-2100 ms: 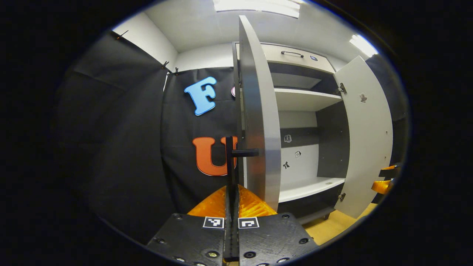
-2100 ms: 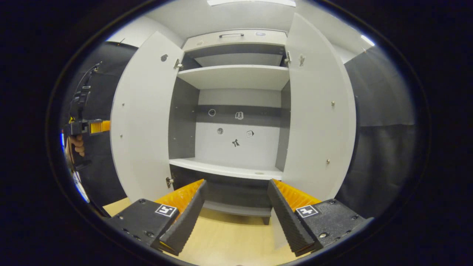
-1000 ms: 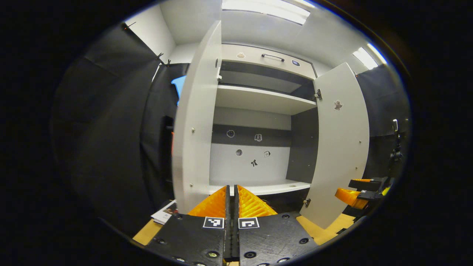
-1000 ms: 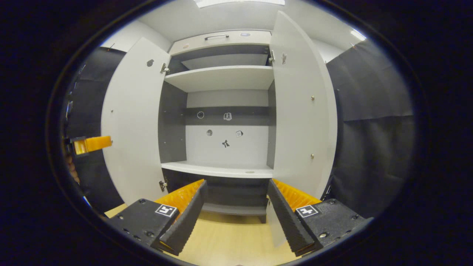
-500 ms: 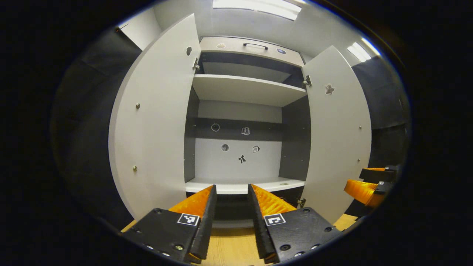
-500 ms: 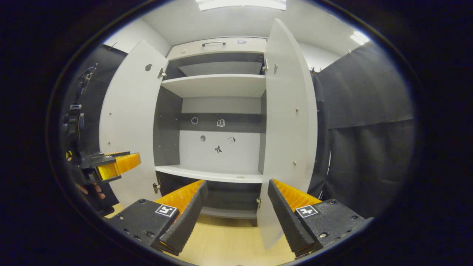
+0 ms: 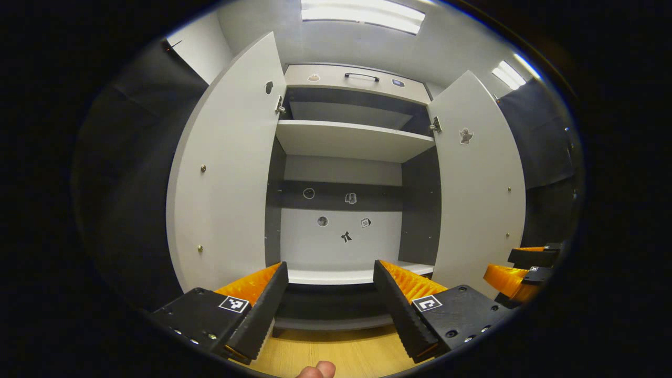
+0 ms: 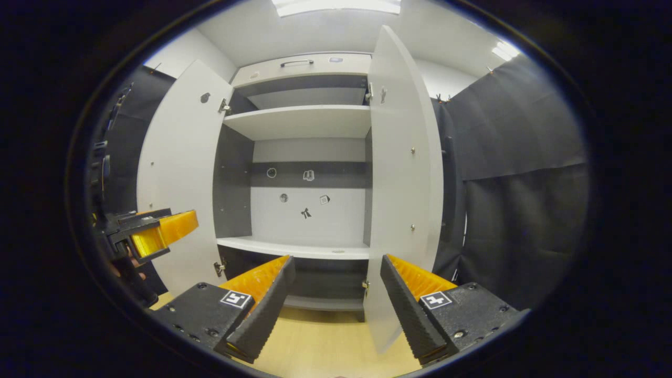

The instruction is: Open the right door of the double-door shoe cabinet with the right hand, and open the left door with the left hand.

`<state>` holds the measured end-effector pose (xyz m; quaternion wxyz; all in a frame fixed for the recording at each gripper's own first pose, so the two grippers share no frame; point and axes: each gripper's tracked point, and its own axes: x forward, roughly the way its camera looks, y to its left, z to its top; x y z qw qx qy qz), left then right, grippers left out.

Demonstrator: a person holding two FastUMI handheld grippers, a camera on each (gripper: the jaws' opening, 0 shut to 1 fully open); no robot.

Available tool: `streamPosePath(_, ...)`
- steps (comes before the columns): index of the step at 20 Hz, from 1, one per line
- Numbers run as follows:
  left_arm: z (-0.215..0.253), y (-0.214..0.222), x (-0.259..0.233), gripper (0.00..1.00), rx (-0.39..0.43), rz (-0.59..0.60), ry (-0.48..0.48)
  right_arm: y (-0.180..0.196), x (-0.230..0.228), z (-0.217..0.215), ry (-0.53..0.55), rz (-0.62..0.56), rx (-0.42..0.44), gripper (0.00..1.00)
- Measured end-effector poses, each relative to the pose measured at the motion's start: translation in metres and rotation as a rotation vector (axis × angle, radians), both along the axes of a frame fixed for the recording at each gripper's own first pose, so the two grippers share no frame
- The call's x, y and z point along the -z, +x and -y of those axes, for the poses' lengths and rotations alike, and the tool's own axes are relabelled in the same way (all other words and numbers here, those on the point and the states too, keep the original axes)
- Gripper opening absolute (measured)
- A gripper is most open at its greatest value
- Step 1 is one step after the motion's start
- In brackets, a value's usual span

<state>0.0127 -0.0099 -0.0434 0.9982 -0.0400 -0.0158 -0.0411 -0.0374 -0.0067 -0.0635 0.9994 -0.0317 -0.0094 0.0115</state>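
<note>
In the left gripper view my left gripper (image 7: 331,304) hangs with its fingers spread apart on nothing, facing the tall pale-grey double-door shoe cabinet (image 7: 346,142). Its flat left door (image 7: 226,173) is swung wide at nine o'clock and its flat right door (image 7: 480,194) at three. I judge these panels rigid and light on their hinges, swinging freely; their handles sit on the outer faces, hidden from me, so a free edge is the only hold I can see. My right gripper (image 7: 517,270) is cut off at four o'clock. In the right gripper view my right gripper (image 8: 336,299) is likewise parted and empty, the right door (image 8: 401,173) nearly edge-on at one o'clock, the left door (image 8: 178,173) at ten. The lower cabinet is masked by my fingers (image 8: 262,310).
</note>
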Motion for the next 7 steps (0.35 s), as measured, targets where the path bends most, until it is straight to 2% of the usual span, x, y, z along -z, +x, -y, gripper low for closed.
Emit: streamPosePath(7, -0.0083, 0.0014, 0.0074, 0.95, -0.007, -0.028, -0.014, 0.0056, 0.0029, -0.0096, 0.014, -0.01, -0.017, 1.0)
